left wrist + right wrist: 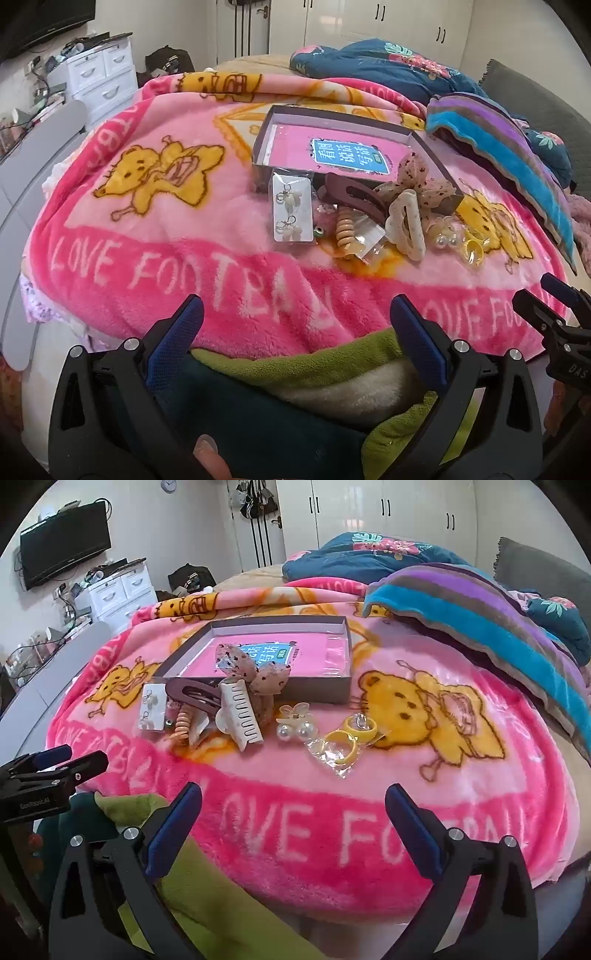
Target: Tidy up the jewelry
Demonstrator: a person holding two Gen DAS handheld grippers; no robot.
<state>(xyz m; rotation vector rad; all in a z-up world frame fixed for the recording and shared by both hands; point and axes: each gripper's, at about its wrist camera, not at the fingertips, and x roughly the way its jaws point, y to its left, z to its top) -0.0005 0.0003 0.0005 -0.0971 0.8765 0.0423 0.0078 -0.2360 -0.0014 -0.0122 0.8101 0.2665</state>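
Both jaw pairs stand spread and empty: left gripper, right gripper. Jewelry pile lies on the pink blanket at twelve to one o'clock of the left jaws, just before the open box. Yellow rings lie nearer the right, at twelve.

Both grippers hang side by side, level, holding nothing. The left gripper has its jaws spread wide, nothing between them. The right gripper beside it gapes equally wide.
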